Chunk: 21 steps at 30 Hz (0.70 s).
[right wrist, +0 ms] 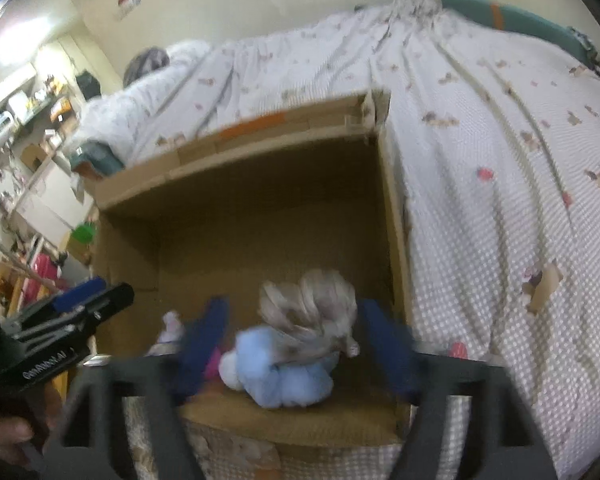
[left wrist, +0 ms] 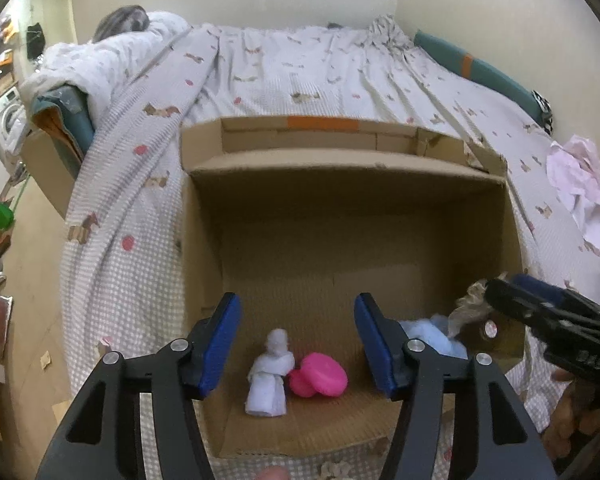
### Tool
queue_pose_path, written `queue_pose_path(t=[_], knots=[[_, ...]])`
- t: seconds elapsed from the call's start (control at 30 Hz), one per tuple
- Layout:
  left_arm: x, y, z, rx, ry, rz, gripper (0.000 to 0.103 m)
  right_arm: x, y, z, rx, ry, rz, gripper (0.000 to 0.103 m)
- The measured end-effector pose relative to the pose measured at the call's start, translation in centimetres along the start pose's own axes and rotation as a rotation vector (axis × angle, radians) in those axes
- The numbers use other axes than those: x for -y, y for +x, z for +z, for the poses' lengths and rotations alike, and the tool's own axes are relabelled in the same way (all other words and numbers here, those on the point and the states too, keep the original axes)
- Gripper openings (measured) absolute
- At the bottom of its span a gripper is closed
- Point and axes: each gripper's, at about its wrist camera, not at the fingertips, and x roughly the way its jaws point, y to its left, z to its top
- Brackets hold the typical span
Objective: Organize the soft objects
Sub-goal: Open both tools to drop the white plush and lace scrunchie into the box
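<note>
A brown cardboard box [left wrist: 204, 248] sits on a bed [left wrist: 300, 72] with a checked, wrinkly sheet. Inside lie a white roll [left wrist: 270, 376], a round pink toy [left wrist: 322, 374], a fluffy blue cloth [right wrist: 284, 376] and a grey crumpled cloth [right wrist: 312, 312]. The left gripper [left wrist: 298, 344] and right gripper [right wrist: 292, 344] are both spread apart, holding nothing.

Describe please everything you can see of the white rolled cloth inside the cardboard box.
The white rolled cloth looks like soft terry fabric, rolled into a small bundle with a band of the same cloth wrapped around its middle and a fluffy rounded top. It stands nearly upright on the floor of the cardboard box, near the front edge. Its right side touches the pink soft object. Nothing grips it.
</note>
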Motion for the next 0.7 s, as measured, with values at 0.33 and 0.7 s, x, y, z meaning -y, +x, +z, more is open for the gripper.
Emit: queue_pose_path(t=[0.33, 0.7], knots=[[0.4, -1.8, 0.6, 0.099, 0.032, 0.006, 0.095, -0.8, -2.1, 0.6, 0.123, -0.011, 0.021, 0.103], [-0.1, -2.6, 0.2, 0.095, 0.003, 0.01, 0.095, -0.1, -2.5, 0.3, 0.109, 0.019, 0.01, 0.103]])
